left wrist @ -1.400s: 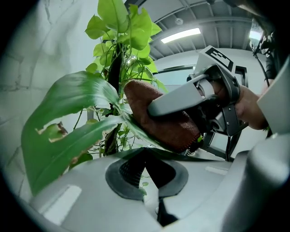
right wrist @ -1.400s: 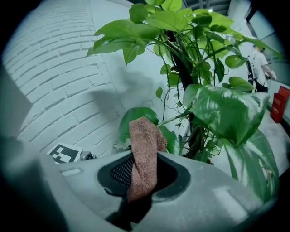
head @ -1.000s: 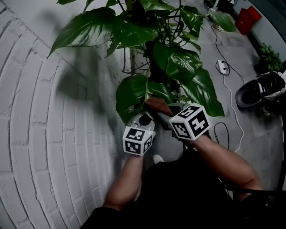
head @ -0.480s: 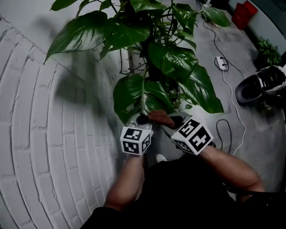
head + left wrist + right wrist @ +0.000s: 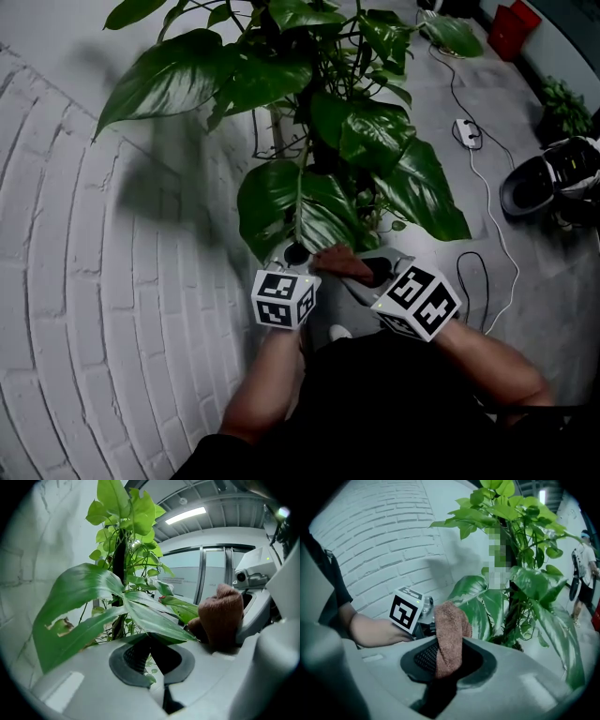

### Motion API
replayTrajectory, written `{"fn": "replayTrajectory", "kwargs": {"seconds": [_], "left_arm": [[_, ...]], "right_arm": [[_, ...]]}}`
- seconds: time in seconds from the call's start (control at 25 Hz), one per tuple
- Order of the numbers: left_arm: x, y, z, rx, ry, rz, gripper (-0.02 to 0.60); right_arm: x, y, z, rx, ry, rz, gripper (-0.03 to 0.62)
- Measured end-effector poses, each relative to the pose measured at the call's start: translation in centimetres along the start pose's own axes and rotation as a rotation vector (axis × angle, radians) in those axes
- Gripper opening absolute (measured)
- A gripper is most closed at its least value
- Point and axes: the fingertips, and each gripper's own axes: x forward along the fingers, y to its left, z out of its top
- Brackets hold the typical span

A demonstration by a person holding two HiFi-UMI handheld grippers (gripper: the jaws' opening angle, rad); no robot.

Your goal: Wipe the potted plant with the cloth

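The brown terry cloth [image 5: 450, 630] was clenched between the jaws of the right gripper [image 5: 447, 660]. Its folded top stood up above the pads. In the head view the cloth [image 5: 339, 264] lay against the low tip of a broad, glossy green leaf [image 5: 309, 220], just beside the left gripper [image 5: 296, 253]. The right gripper [image 5: 373, 272] sat just behind the cloth.

The left gripper [image 5: 150, 641] had its jaws closed on that leaf [image 5: 152, 620], which ran out from between the pads, edge-on. The cloth [image 5: 222, 616] showed close by on the right of that view.

The leaf belonged to the tall, large-leaved potted plant [image 5: 356, 122]. The plant stood on the grey floor [image 5: 422, 103] at its edge against the white-painted brick wall [image 5: 103, 309]. Its pot was hidden under the foliage. Other big leaves hung over and around the held one, crowding both grippers from above and to the right.

Farther out on the floor, a white cable with a small white plug block [image 5: 466, 140] trailed toward the person, and a thin black cable loop [image 5: 465, 274] lay near the right forearm. A black-and-white device [image 5: 551, 183] sat at the floor's right edge. A red box [image 5: 516, 30] stood in the far right corner, with a small green plant [image 5: 562, 101] just below it. A white shoe tip [image 5: 333, 333] showed between the arms. In the right gripper view another person [image 5: 583, 573] stood well behind the plant [image 5: 515, 573].
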Motion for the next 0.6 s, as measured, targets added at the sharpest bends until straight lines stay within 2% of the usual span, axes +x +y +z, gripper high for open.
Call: {"fn": "replayTrajectory", "kwargs": {"seconds": [0.16,0.32,0.44,0.6], "left_arm": [[0.2,-0.1,-0.2,0.004,0.004,0.006,0.015],[0.3,-0.3,-0.2,0.006,0.008,0.013,0.015],[0.3,-0.4,-0.2,0.003,0.013,0.028,0.015],[0.2,-0.7,-0.1,0.014,0.019,0.033,0.015]], "right_arm": [[-1.5,-0.4,2.9,-0.020,-0.076,-0.002,0.067],[-2.1,-3.7,6.8,-0.052,-0.155,-0.068,0.067],[-1.0,-7.0,9.3,-0.050,-0.184,-0.112,0.067],[0.6,-9.0,11.8,-0.064,-0.186,-0.120,0.067]]}}
